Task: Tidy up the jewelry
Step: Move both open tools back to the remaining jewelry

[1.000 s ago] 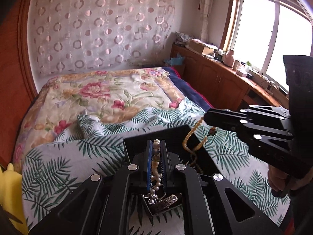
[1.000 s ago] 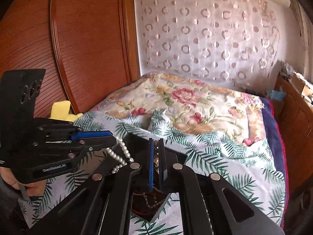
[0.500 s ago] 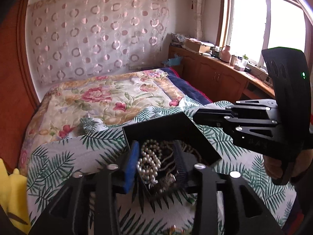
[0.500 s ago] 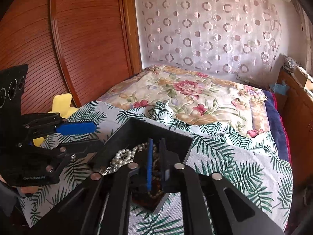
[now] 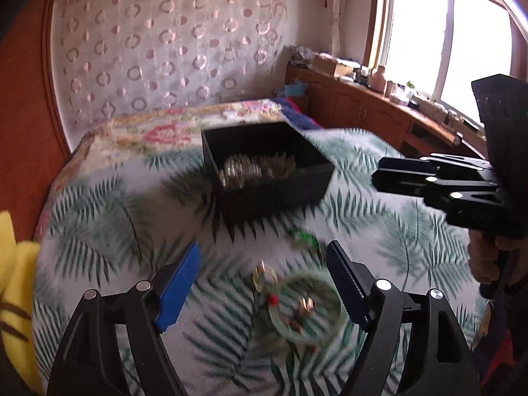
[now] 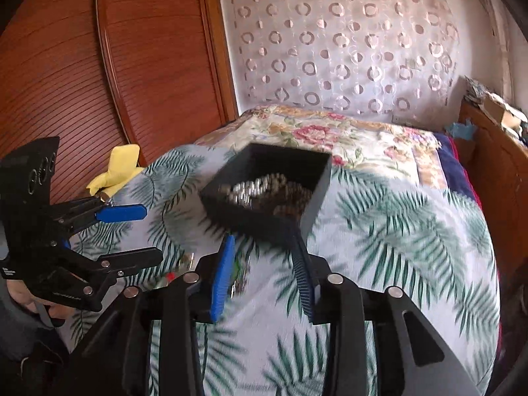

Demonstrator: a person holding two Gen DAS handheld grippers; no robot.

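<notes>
While the left gripper (image 5: 262, 283) and right gripper (image 6: 264, 274) hang spread and empty, the pale green bangle (image 5: 305, 307) lies near the black jewelry box (image 5: 264, 168), probably rigid, slick, brittle; best pinched across its rim.

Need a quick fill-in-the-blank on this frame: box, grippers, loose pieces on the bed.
1. The pearl necklace lies inside the ____ box.
2. The left gripper has its jaws ____, holding nothing.
3. The green bangle lies on the ____-print bedspread, outside the box.
4. The right gripper has one finger pad coloured ____.

Missing: black; open; leaf; blue
</notes>
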